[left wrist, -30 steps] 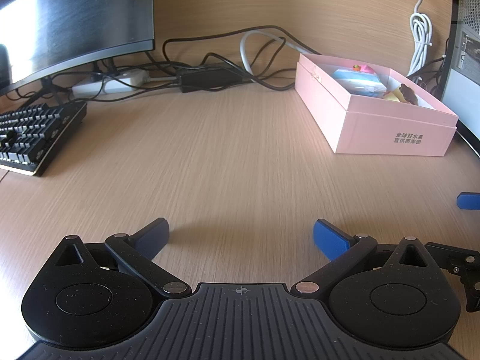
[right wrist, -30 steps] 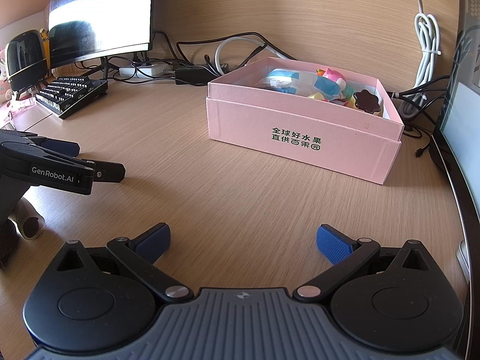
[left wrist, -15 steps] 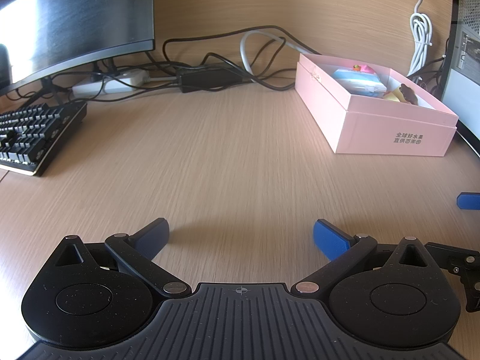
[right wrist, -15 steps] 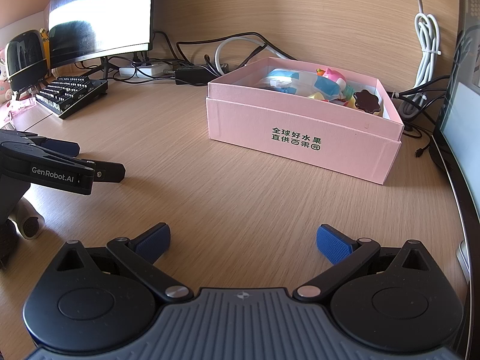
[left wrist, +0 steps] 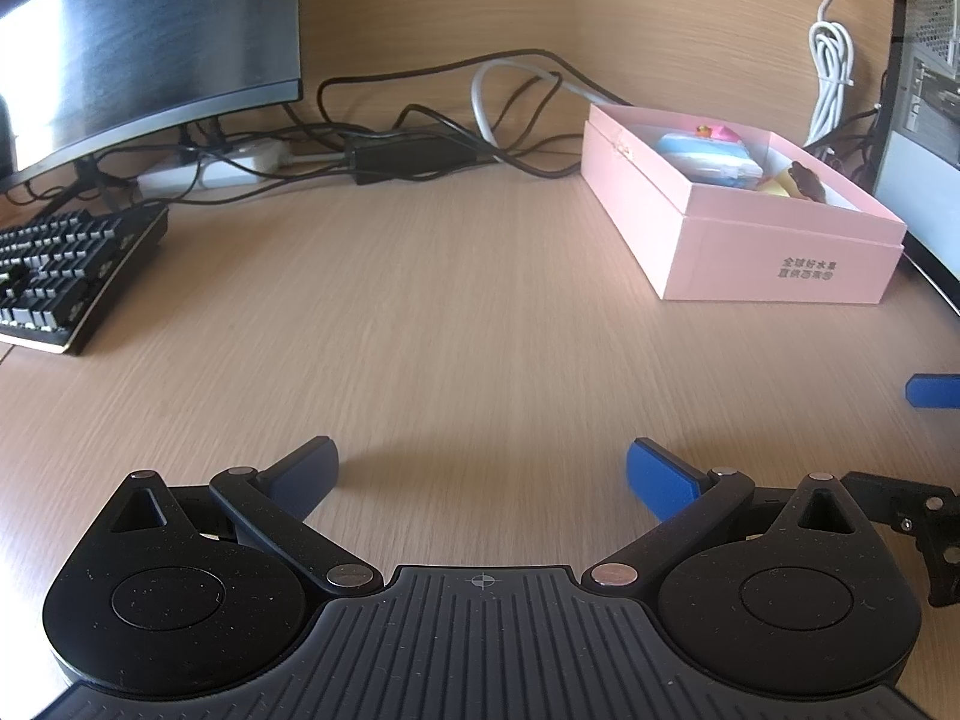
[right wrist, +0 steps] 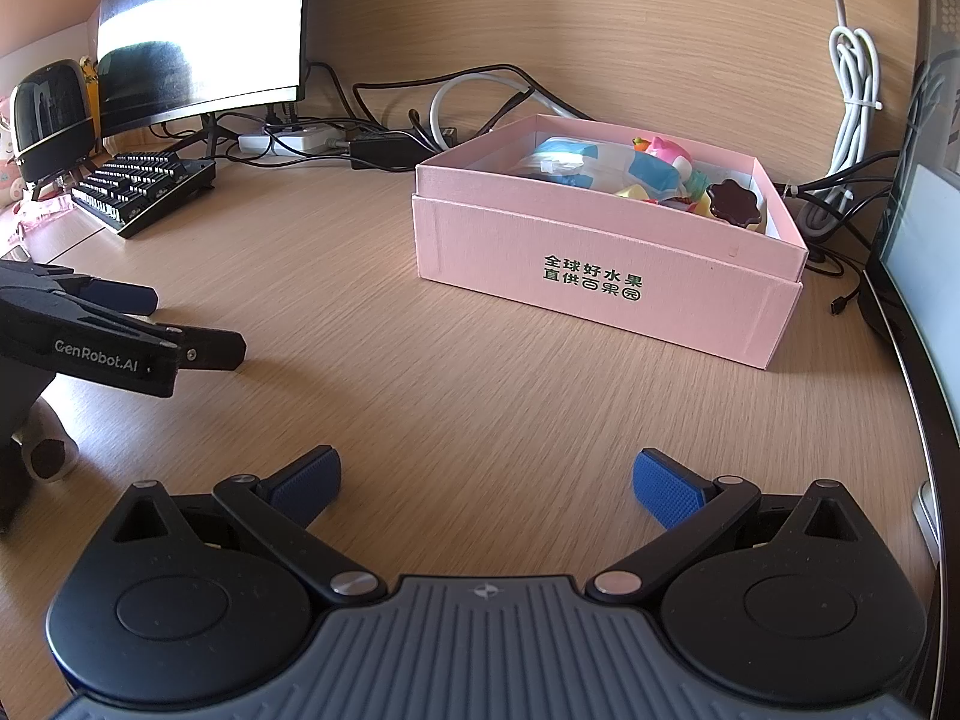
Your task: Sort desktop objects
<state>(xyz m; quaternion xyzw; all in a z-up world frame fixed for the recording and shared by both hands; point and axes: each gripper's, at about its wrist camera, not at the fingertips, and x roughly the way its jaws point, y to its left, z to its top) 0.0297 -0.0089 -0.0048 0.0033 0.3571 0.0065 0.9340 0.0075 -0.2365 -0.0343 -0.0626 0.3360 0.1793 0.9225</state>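
The sorting looks close to finished, judging by how things lie. The pink box [right wrist: 606, 252] sits right of centre in the right wrist view and at the upper right of the left wrist view, lid off, and the loose items are already inside it: a blue-and-white packet [right wrist: 585, 162], a small pink toy figure [right wrist: 669, 153] and a dark brown flower-shaped piece [right wrist: 735, 204], with some yellow bits between them that are too small to name. They are heaped together in the box and do not appear split into groups.

The wooden surface [left wrist: 480, 324] between the box and the keyboard [left wrist: 66, 264] at the left edge carries nothing that seems to need sorting. Cables and a power strip [right wrist: 288, 138] run along the back wall under the monitor [left wrist: 138, 30]; those read as fixtures, not as items for the box.

The left hand-held gripper [left wrist: 480, 471] hovers low over the bare surface with its blue pads wide apart and nothing between them. The right hand-held gripper [right wrist: 486, 480] stands the same way, fingers spread and empty, pointed toward the box front. Neither touches anything.

One doubtful thing: a pale rounded object [right wrist: 45, 450] at the lower left edge of the right wrist view, mostly hidden under the left tool. I cannot tell what it is; if it is a stray item, it would be what is left to do
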